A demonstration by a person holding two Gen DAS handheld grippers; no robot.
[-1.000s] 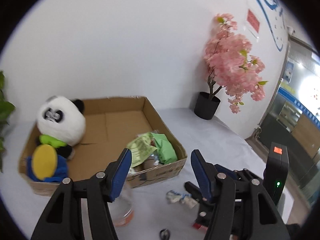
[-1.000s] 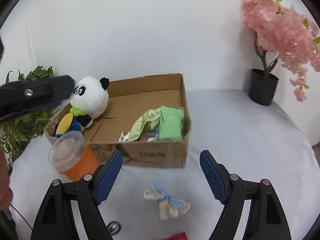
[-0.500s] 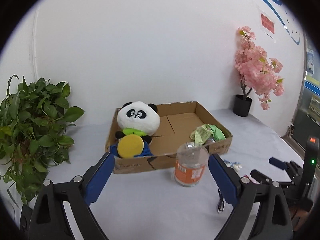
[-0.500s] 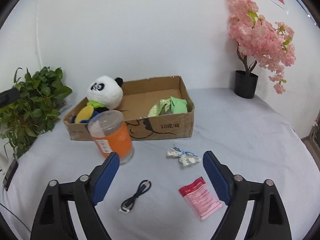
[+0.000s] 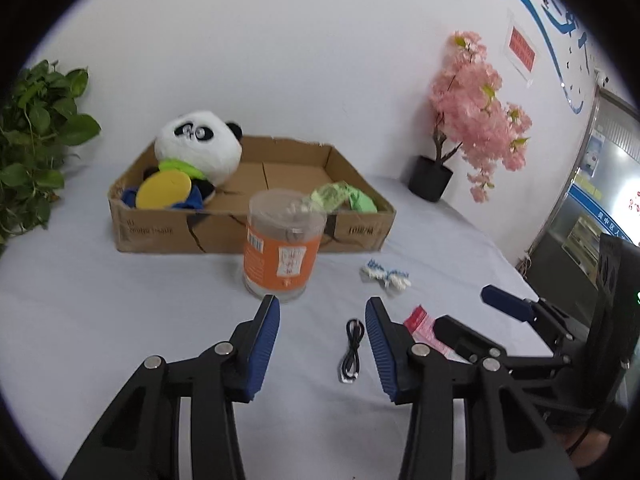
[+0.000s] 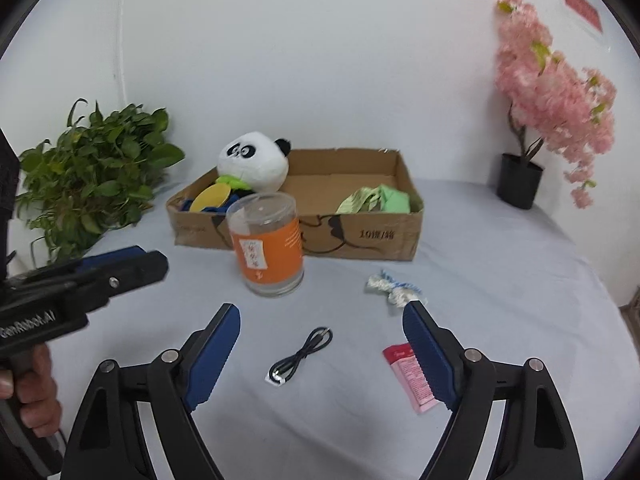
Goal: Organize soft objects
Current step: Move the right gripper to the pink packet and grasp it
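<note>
A cardboard box point(image 6: 360, 236) stands at the back of the table; it also shows in the left wrist view point(image 5: 160, 232). It holds a panda plush point(image 6: 256, 160) point(image 5: 198, 146) at its left end and green cloth point(image 6: 380, 200) point(image 5: 344, 196) at its right end. A small white and blue knitted piece point(image 6: 394, 290) point(image 5: 386, 276) lies on the table in front of the box. My left gripper point(image 5: 322, 330) is open and empty, short of the jar. My right gripper point(image 6: 322, 344) is open wide and empty above the cable.
A clear jar with an orange label point(image 6: 268, 246) point(image 5: 282, 248) stands in front of the box. A black cable point(image 6: 300, 356) point(image 5: 352, 350) and a pink packet point(image 6: 412, 380) point(image 5: 424, 330) lie near me. A leafy plant point(image 6: 88, 176) stands left, a pink flower pot point(image 6: 520, 180) right.
Both grippers have pulled back from the box and stay open. The jar now stands on the table in front of the box, apart from my left gripper.
</note>
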